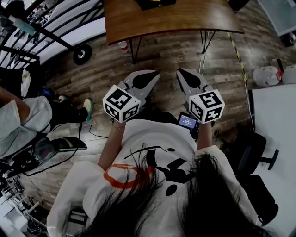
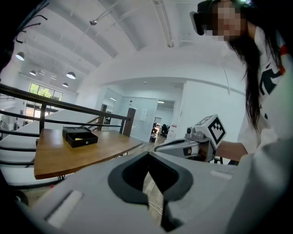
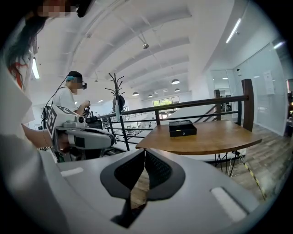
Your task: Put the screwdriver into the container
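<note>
Head view: I hold my left gripper (image 1: 155, 74) and right gripper (image 1: 181, 72) low before me, each pressed together on nothing. Both are well apart from the glossy wooden table (image 1: 185, 18) at 12 o'clock, where the black container (image 1: 155, 3) sits.

Left gripper view: my smooth grey jaws meet at their tips. At 10 o'clock the hard, boxy container stands open, with a yellow sliver (image 2: 78, 137) inside.

Right gripper view: ribbed pads together, and the same yellow shows in the box at 1 o'clock. It may be the screwdriver, lying where the task wants it, but it is too small to be sure. I see none elsewhere.
</note>
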The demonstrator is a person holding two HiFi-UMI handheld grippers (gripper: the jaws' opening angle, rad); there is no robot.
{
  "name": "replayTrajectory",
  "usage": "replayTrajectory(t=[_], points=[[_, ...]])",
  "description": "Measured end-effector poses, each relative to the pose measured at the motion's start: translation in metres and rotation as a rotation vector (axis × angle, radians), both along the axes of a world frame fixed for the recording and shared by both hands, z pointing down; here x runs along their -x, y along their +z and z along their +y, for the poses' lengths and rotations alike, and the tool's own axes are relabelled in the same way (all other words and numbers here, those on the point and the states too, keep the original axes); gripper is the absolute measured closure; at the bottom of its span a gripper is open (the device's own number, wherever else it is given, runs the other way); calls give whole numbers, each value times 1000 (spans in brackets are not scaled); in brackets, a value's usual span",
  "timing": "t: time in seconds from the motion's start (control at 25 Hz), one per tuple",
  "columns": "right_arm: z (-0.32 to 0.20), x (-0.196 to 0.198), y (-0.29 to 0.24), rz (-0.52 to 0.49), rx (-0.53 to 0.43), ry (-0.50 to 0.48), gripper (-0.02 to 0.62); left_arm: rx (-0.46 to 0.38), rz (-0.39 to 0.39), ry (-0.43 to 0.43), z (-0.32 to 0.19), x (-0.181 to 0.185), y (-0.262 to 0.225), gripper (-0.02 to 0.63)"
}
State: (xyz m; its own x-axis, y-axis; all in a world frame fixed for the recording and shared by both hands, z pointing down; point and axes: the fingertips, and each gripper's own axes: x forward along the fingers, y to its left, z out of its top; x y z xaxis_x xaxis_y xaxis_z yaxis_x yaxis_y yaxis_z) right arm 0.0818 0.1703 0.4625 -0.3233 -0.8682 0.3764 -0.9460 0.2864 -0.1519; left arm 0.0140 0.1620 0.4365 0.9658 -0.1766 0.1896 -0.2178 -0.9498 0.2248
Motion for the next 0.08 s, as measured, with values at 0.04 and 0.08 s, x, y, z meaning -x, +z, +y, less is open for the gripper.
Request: replayTrajectory(t=[0.04, 0.08], points=[[-1, -2, 0, 1, 1, 2, 580, 0, 0, 1, -1, -1, 0, 606], [-2, -3, 1, 1, 1, 4, 579, 0, 0, 3, -2, -2, 1, 606]])
